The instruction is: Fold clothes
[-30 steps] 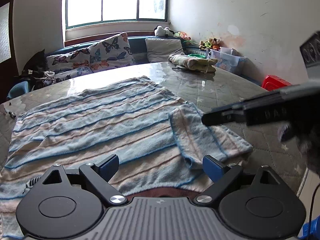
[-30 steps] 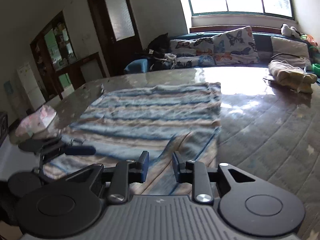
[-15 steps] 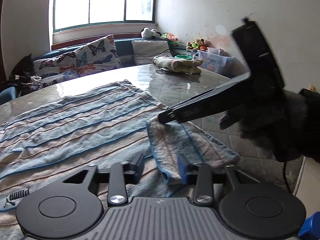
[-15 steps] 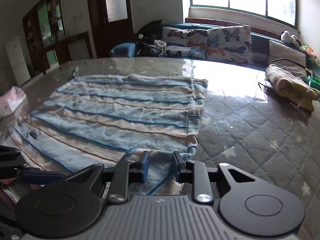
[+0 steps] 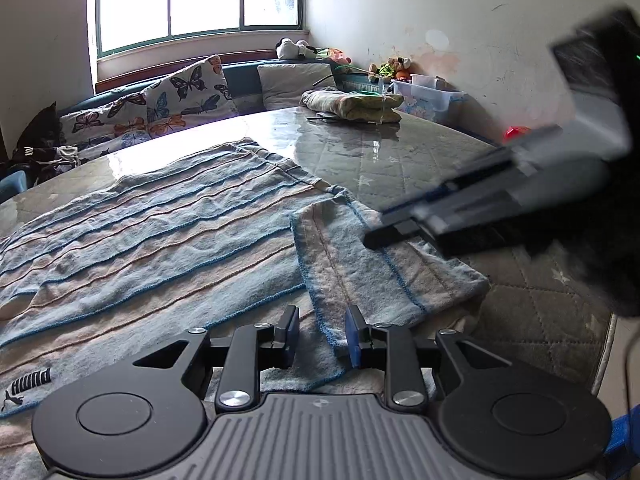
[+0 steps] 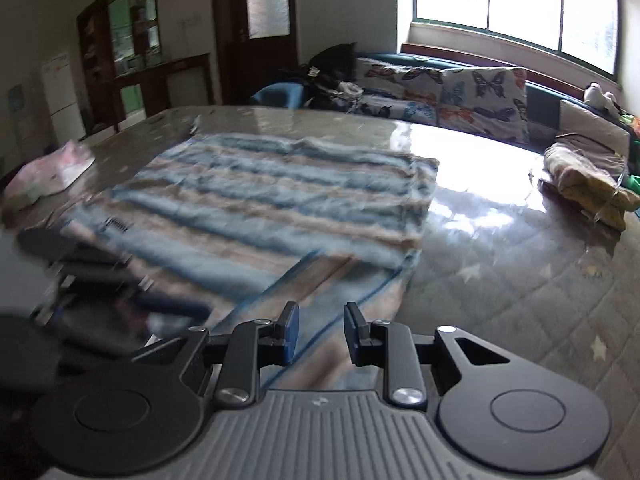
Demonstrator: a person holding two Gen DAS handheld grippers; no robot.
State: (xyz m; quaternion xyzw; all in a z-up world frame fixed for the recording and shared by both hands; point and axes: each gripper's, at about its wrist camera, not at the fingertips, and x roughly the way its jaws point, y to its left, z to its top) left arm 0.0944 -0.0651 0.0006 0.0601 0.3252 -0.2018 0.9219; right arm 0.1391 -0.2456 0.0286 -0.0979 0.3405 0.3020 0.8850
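Left gripper (image 5: pixel 321 335) is sitting at bottom centre of my left view, its fingers parted a little with a turned-over edge of the striped garment (image 5: pixel 168 220) lying between them; I cannot tell whether they are pinching it. Right gripper (image 6: pixel 321 334) is hovering with its fingers apart and nothing between them, over that garment's folded sleeve (image 6: pixel 320 300). I am seeing the garment lying spread across the quilted table (image 5: pixel 400 156), filling the left and centre of the frame.

Fuzzy striped terry-cloth garment (image 5: pixel 168 224) lies on a glossy, quilt-patterned table (image 5: pixel 400 152)
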